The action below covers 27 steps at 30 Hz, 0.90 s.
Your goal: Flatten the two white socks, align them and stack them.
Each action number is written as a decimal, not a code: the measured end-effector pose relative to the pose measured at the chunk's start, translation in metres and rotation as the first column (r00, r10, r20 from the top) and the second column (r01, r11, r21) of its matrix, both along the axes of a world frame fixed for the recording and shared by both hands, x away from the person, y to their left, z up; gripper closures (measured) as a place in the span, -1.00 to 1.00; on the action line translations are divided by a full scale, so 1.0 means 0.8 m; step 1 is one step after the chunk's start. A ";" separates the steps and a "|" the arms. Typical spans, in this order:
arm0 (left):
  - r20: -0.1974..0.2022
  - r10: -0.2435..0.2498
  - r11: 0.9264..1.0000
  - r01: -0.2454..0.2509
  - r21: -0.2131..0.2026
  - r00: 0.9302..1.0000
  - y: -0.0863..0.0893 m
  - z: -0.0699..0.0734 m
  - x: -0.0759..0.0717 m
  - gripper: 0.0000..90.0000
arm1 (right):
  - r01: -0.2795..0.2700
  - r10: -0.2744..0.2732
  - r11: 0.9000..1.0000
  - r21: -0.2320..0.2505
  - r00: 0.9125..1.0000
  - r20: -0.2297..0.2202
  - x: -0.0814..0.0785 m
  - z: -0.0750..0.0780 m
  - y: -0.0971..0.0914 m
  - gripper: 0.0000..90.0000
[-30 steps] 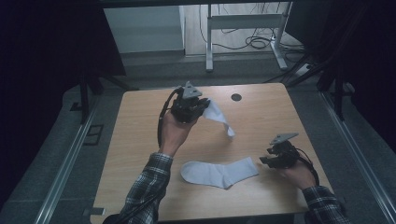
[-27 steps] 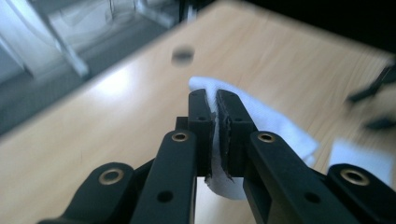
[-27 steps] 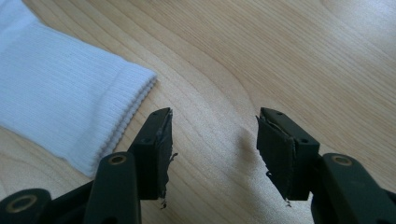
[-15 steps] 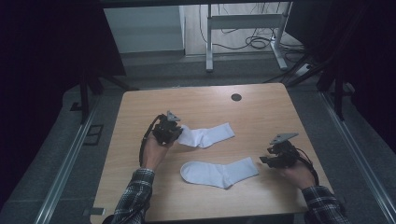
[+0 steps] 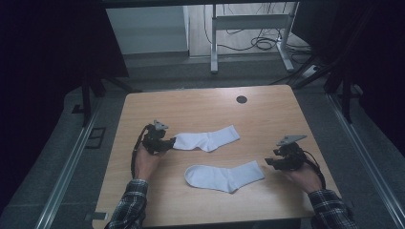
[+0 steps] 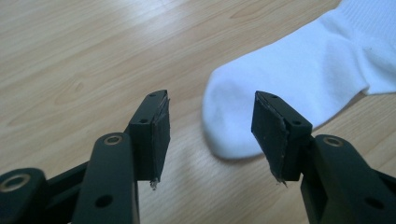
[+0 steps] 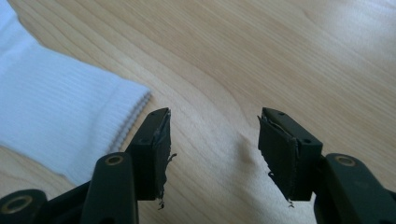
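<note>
High view, socks: two white socks lay flat on the table (image 5: 200, 107), well apart; the far sock (image 5: 206, 139) had its toe just beside the left gripper (image 5: 168, 141), and the near sock (image 5: 224, 175) had its cuff near the right gripper (image 5: 268, 162).
High view, risk: I judged the socks poorly lined up, so pairing them could end crooked.
Left gripper view, jaws: they had just been opening and stood apart, released, with the far sock's toe (image 6: 261, 107) beyond the pads, not pinched.
Left gripper view, risk: a drag backward might catch the toe and rumple it.
Right gripper view, jaws: spread and empty over bare wood, the near sock's ribbed cuff (image 7: 70, 126) just left of them.
Right gripper view, risk: closing here would likely pinch nothing, or only the cuff's edge.
</note>
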<state>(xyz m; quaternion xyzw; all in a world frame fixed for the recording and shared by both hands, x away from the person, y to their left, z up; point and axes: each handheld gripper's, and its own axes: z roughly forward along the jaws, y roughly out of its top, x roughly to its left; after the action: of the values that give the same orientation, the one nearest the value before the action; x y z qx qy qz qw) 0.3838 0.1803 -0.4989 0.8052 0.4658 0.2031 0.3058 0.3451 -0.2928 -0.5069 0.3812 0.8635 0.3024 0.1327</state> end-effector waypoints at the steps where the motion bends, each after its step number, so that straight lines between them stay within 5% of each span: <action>1: -0.004 0.002 1.000 -0.002 -0.013 1.000 0.004 -0.002 -0.002 0.04 | 0.001 -0.001 1.000 0.009 1.000 0.002 0.000 0.001 0.001 -0.03; 7: -0.022 0.004 1.000 -0.005 -0.029 1.000 0.011 -0.009 -0.008 0.06 | 0.000 -0.001 0.999 0.033 1.000 0.024 0.007 0.005 0.010 -0.09; 11: -0.023 0.004 1.000 -0.005 -0.024 1.000 0.008 -0.010 -0.006 0.19 | 0.038 -0.040 0.995 0.088 0.999 0.026 0.019 0.008 0.016 -0.20; 18: -0.018 0.008 1.000 -0.008 -0.030 1.000 0.002 -0.015 0.000 0.12 | 0.073 -0.077 0.984 0.162 0.997 0.016 0.044 0.014 0.029 -0.27; 27: -0.018 0.012 0.999 -0.012 -0.039 1.000 0.007 -0.020 0.005 0.06 | 0.073 -0.074 0.987 0.145 0.997 0.008 0.083 0.013 0.061 -0.07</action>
<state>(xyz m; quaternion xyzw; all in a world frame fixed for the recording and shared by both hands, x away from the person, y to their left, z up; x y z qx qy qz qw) 0.3880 0.1855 -0.5147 0.7980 0.4772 0.1884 0.3162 0.4115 -0.2442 -0.4962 0.4193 0.8238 0.3614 0.1216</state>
